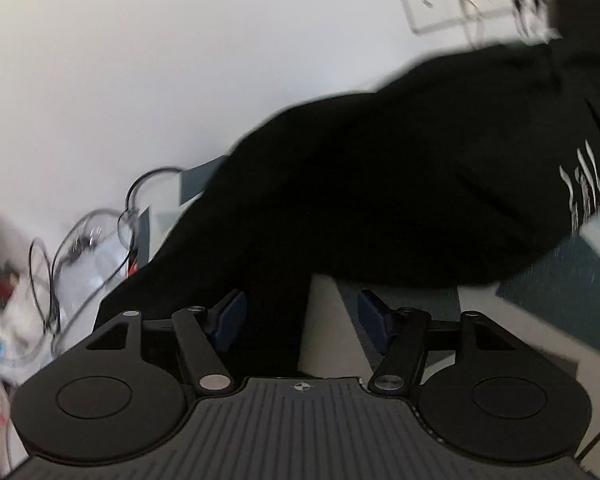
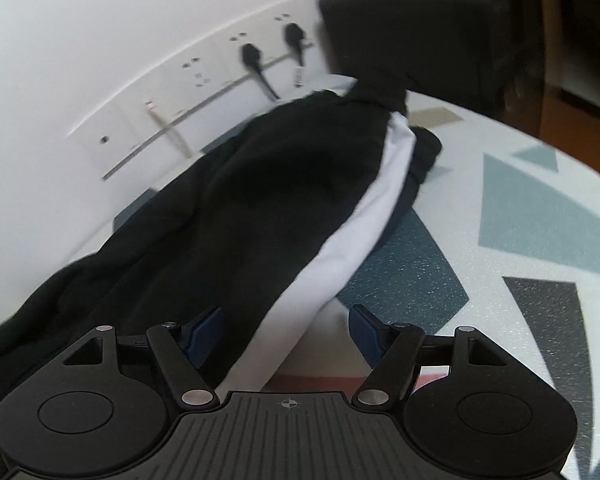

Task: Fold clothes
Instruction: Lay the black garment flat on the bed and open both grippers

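A crumpled black cloth garment (image 1: 379, 184) with white print lies across the middle of the patterned grey-and-teal tabletop (image 2: 539, 208), a white fabric panel (image 2: 339, 248) along its lower right edge. The left gripper (image 1: 301, 316) and the right gripper (image 2: 286, 330) both have jaws apart, cloth lying between unpressed. White wall sockets (image 2: 204, 92) sit upper left.

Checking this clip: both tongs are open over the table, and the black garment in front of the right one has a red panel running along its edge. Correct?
Not quite. In the right wrist view the panel along the black garment is white, not red. The rest holds: the right tongs and left tongs stand open over the patterned table.
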`<state>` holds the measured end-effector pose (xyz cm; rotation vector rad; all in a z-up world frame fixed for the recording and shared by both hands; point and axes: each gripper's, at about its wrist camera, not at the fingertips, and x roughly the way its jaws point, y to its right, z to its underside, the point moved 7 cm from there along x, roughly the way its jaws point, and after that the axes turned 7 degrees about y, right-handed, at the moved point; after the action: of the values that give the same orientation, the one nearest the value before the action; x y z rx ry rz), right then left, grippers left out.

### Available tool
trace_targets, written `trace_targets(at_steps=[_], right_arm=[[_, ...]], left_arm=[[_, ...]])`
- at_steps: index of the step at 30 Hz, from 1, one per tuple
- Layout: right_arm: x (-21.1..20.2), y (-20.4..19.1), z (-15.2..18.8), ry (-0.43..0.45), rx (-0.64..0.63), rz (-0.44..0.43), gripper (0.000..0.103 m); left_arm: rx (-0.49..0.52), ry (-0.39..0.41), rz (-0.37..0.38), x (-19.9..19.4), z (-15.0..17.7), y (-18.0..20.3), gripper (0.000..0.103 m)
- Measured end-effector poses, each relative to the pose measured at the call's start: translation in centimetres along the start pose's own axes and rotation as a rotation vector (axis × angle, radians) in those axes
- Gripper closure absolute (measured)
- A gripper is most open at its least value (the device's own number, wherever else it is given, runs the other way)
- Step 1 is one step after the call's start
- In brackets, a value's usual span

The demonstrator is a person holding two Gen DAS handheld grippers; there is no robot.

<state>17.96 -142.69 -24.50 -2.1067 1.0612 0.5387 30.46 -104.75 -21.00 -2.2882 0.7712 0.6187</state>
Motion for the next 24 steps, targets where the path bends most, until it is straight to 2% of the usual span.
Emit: trace_targets(at_steps=[1,5,7,8,9,12,15,19,22,24], right_arm=[[0.3,0.1,0.0,0.001,0.016,0.000,0.037],[2.8,-0.6,-0.3,-0.027,0.054,-0.040,0.042],[3.5,-0.9,0.0,-0.022,0.050,-0.028,0.056],[3.7,-1.0,0.1,-0.019,0.051,-0.026,0.069],[3.8,-1.0,0.1,-0.013,0.059,-0.032,0.078],[3.6,-0.8,0.0,0.007,0.092,-0.052,0.089],[2.0,-0.5,-0.7,0.062,0.115,-0.071,0.094],[-0.8,-0.2,-2.6,0.176,0.134,-0.095,0.095],[-2.3,0.1,-4.3,0.242,0.149,-0.114,0.095],[-2.7,0.2,-5.2,0.261,0.150,-0.121,0.095]], left_arm=[[0.029,-0.007,-0.018,0.3,0.0,0.3,0.036],[0.034,-0.071,-0.074,1.8,1.3,-1.1,0.033],[0.020,-0.091,-0.077,2.4,2.0,-1.8,0.032],[0.022,-0.088,-0.065,2.6,2.1,-1.7,0.032],[0.024,-0.085,-0.052,2.7,2.1,-1.7,0.032],[0.073,-0.024,0.016,3.0,0.9,0.3,0.031],[0.209,0.034,0.083,3.1,-0.1,3.4,0.028],[0.478,0.158,0.077,2.9,-0.4,7.2,0.022],[0.536,0.208,0.084,3.4,-0.9,8.0,0.015],[0.525,0.227,0.087,4.0,-1.5,7.9,0.013]])
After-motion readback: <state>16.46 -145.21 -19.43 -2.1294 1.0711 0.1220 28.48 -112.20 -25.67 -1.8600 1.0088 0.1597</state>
